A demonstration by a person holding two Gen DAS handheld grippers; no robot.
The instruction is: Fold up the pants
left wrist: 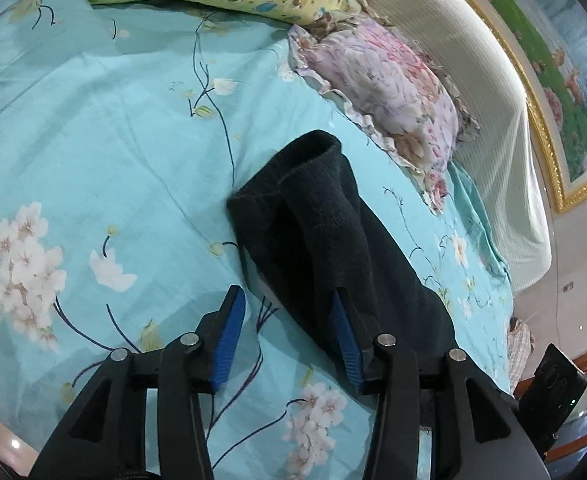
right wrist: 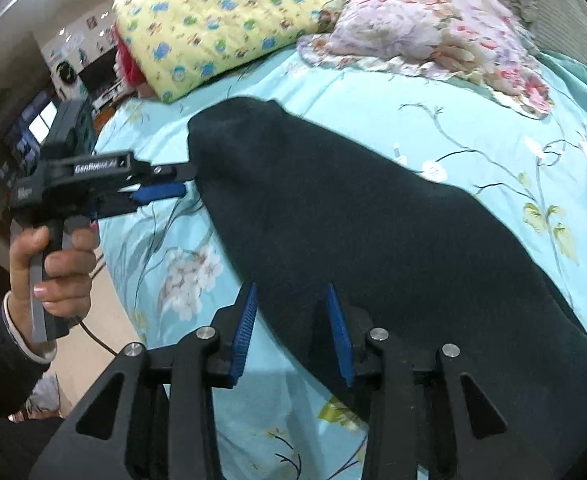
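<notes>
Dark, nearly black pants [left wrist: 317, 224] lie folded lengthwise on the floral turquoise bedspread [left wrist: 105, 152]. In the left wrist view my left gripper [left wrist: 287, 312] stands open at the cloth's near edge. Its right blue pad [left wrist: 343, 332] is against the pants and its left pad [left wrist: 229, 336] is over bare bedspread. In the right wrist view the pants [right wrist: 353, 220] run from the upper left to the lower right. My right gripper [right wrist: 291, 300] is open, with the dark cloth lying between its pads but not pinched. The left gripper [right wrist: 179, 181], held by a hand [right wrist: 57, 272], sits at the pants' far end.
A yellow cartoon-print pillow [right wrist: 221, 20] and a pink floral pillow [right wrist: 433, 28] lie at the head of the bed. A cream headboard [left wrist: 473, 92] and a gold-framed picture [left wrist: 553, 92] stand behind. The bed's edge [right wrist: 125, 280] drops to the floor on the left, with room clutter beyond.
</notes>
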